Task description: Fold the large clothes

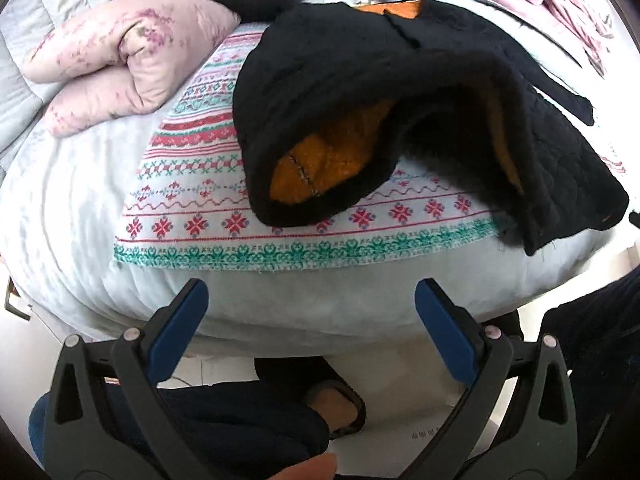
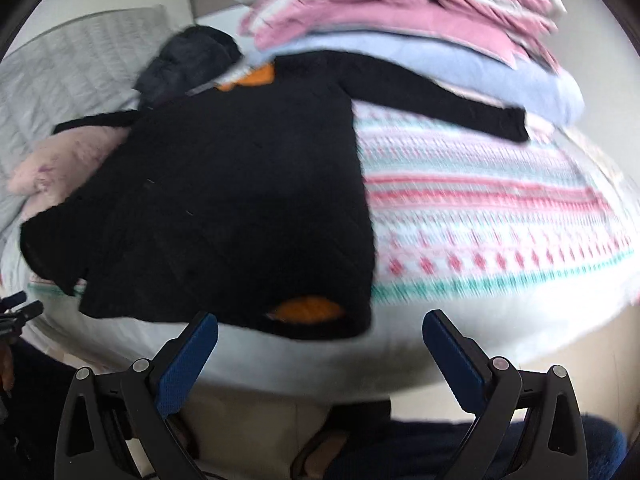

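A large black quilted garment (image 1: 360,80) with an orange lining (image 1: 320,172) lies on a patterned cloth (image 1: 192,216) on the bed. It also shows in the right wrist view (image 2: 240,200), one sleeve (image 2: 460,100) stretched to the right. My left gripper (image 1: 312,296) is open and empty, near the bed's front edge, short of the garment's hem. My right gripper (image 2: 320,328) is open and empty, just in front of the garment's lower hem where orange lining (image 2: 308,308) peeks out.
A pink floral pillow (image 1: 128,60) lies at the left. A stack of pink and light blue folded textiles (image 2: 420,28) sits at the back right. A dark fuzzy garment (image 2: 192,56) lies behind. The person's sandalled foot (image 1: 336,404) is on the floor below.
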